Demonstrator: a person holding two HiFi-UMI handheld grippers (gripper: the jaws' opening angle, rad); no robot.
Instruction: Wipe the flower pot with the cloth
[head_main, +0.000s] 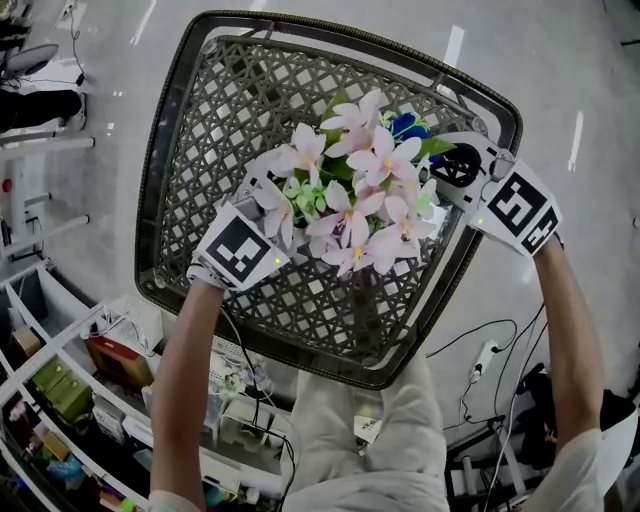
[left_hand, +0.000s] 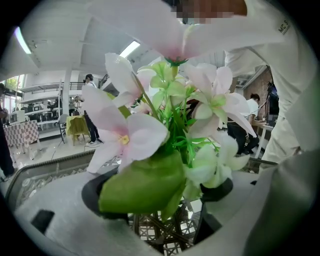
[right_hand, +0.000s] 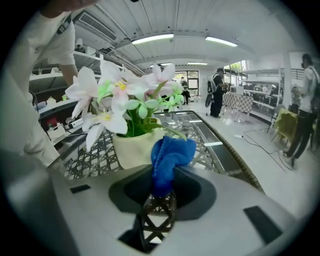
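The right gripper (right_hand: 159, 197) pinches one blue cloth (right_hand: 170, 155) tight, just beside the one cream flower pot (right_hand: 136, 147). The left gripper (left_hand: 160, 200) has its jaws spread wide, with a green leaf (left_hand: 142, 185) between them. Past the pot, the one wicker table (head_main: 230, 90) is bare up to its rim.

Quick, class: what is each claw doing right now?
Left claw: open, flowers standing between its jaws.
Right claw: shut on the blue cloth.

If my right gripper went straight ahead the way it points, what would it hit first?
Probably the cream flower pot: the blue cloth in the right gripper would touch its side, slightly left of centre. Depth is unclear.
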